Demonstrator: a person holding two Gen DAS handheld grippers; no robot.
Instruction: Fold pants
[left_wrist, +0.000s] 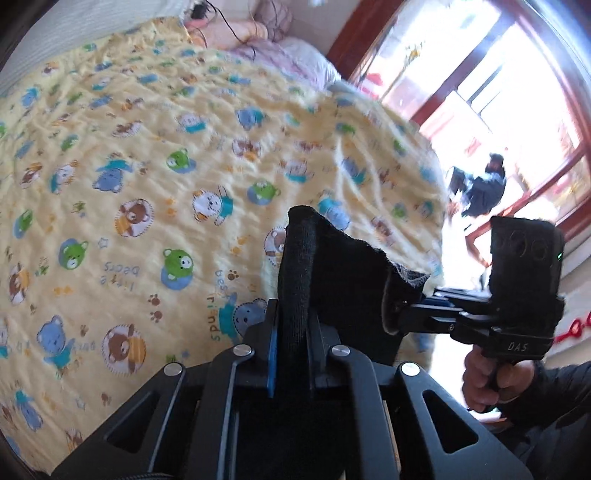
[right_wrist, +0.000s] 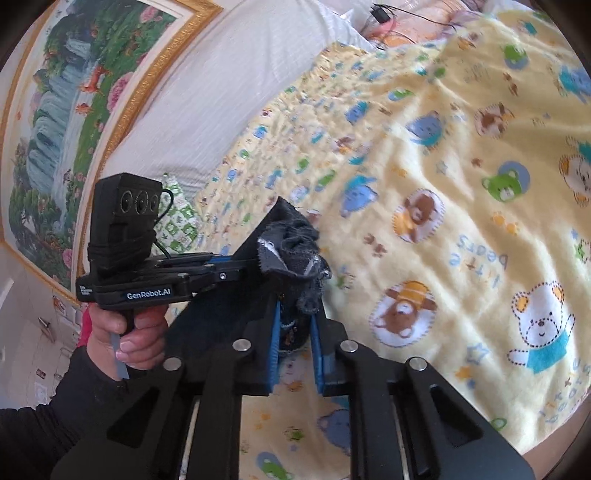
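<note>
The black pants (left_wrist: 332, 280) hang bunched between the two grippers, above a yellow bear-print blanket (left_wrist: 147, 166). In the left wrist view my left gripper (left_wrist: 293, 310) is shut on a thick fold of the dark cloth, blue pads pressing on both sides. My right gripper (left_wrist: 391, 310) reaches in from the right, its tips buried in the same cloth, a hand (left_wrist: 491, 380) on its handle. In the right wrist view my right gripper (right_wrist: 295, 314) pinches a frayed edge of the pants (right_wrist: 291, 240). The left gripper (right_wrist: 255, 267) enters from the left and grips the cloth beside it.
The blanket (right_wrist: 443, 184) covers a wide bed. Pink bedding and cables (left_wrist: 236, 33) lie at its far end. A red-framed window (left_wrist: 480, 92) with a dark object (left_wrist: 484, 184) below it stands to the right. A gold-framed painting (right_wrist: 66, 110) hangs behind a white headboard (right_wrist: 221, 74).
</note>
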